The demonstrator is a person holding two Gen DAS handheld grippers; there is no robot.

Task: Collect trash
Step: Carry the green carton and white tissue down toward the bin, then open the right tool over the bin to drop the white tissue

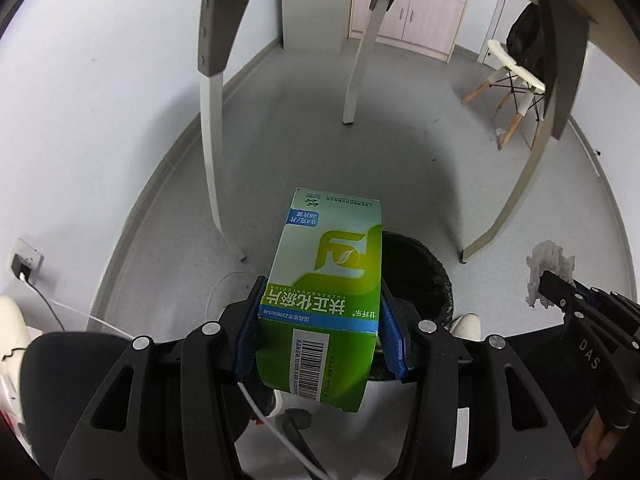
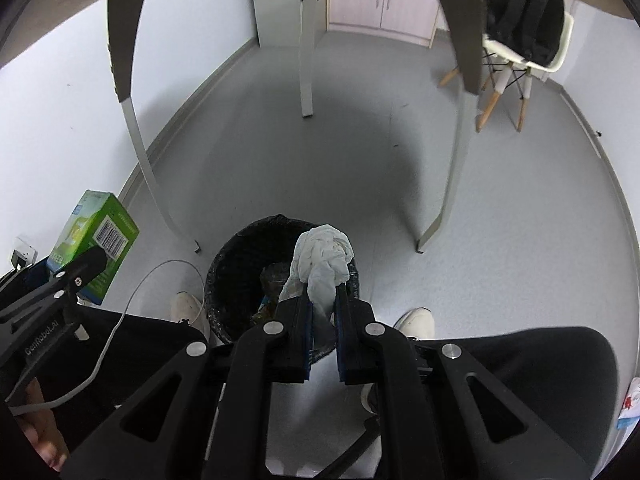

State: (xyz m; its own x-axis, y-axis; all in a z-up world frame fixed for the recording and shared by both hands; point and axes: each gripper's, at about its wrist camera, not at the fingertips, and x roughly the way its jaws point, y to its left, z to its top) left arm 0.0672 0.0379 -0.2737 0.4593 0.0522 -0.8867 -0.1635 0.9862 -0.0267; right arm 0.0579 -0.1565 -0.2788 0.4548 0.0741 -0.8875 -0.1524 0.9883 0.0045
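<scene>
A round bin point(image 2: 280, 276) lined with a crinkled black plastic bag stands on the grey floor point(image 2: 320, 160), and inside it lie a few pieces of rubbish, among them something clear and crumpled, though the pieces are too dark to name. Directly above the bin's right rim, the right gripper point(image 2: 322, 312) has its blue-padded fingers closed almost together on the lower end of a wad of white tissue point(image 2: 324, 256), which is soft, twisted and bunched at the top. To the left of the bin and above floor level, the left gripper point(image 1: 320, 336) has its fingers spread wide and pressed against the two sides of a green cardboard box point(image 1: 328, 288), a flat-sided carton with glossy print, a white barcode label and an open near end. From the left wrist view the box hides the bin's left part. Slim metal table legs point(image 2: 140, 140) stand on the floor beyond the bin.
</scene>
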